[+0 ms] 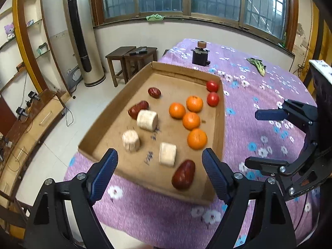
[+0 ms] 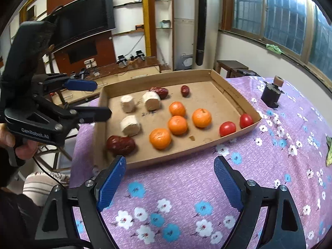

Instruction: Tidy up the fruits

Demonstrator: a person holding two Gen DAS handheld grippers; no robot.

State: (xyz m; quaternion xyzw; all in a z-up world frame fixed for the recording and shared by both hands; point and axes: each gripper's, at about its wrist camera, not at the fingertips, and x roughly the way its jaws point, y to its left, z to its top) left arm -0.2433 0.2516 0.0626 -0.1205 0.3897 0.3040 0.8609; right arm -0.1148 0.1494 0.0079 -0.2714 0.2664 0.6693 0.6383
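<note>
Purple floral tablecloth [image 2: 186, 186], cardboard tray [image 1: 222, 124]: both left gripper [image 1: 159, 172] and right gripper [image 2: 170, 182] spread, empty; straddle near red date [image 1: 183, 177] squarely, close gently.

Fruit [image 1: 194, 103] crowds the tray [image 1: 222, 124]; far end [image 1: 182, 83] seemingly open.

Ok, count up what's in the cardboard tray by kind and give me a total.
Oranges: 4
Tomatoes: 2
Red dates: 3
Pale cylindrical pieces: 3
Total in the cardboard tray: 12
</note>
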